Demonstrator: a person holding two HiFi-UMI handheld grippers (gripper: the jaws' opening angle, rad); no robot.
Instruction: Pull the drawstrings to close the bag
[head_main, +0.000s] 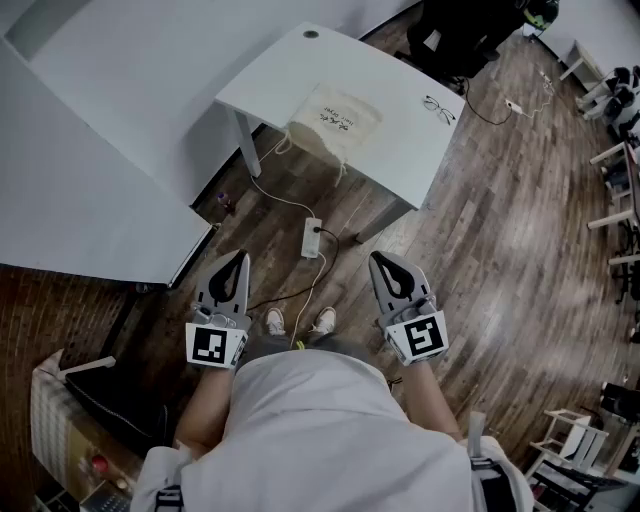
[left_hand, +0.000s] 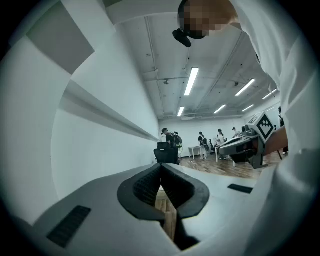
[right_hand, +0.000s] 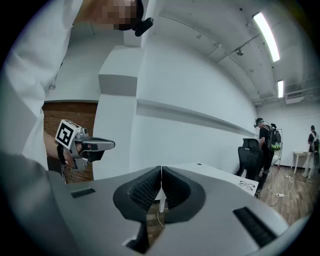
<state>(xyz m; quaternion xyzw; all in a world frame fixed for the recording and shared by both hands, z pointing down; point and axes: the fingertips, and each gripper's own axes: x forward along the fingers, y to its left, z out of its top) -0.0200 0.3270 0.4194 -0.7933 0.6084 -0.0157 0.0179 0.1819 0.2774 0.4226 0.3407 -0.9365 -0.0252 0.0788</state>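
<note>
— Which way does the cream cloth drawstring bag (head_main: 335, 122) lie from the person's grippers?

— Straight ahead and well apart. It lies flat on the white desk (head_main: 290, 65), at the near edge, and its gathered mouth seems to run along that edge, facing the person. It falls between the two grippers, a little nearer the right gripper (head_main: 378, 259) than the left gripper (head_main: 239, 257).

— Is either holding anything?

— No, both have their jaws pressed together on nothing and point about level. Each would likely need to go forward and open before taking a cord.

Wood floor (head_main: 480, 230), white table (head_main: 290, 70) — white walls (right_hand: 200, 135), ceiling strip lights (left_hand: 191, 81)
</note>
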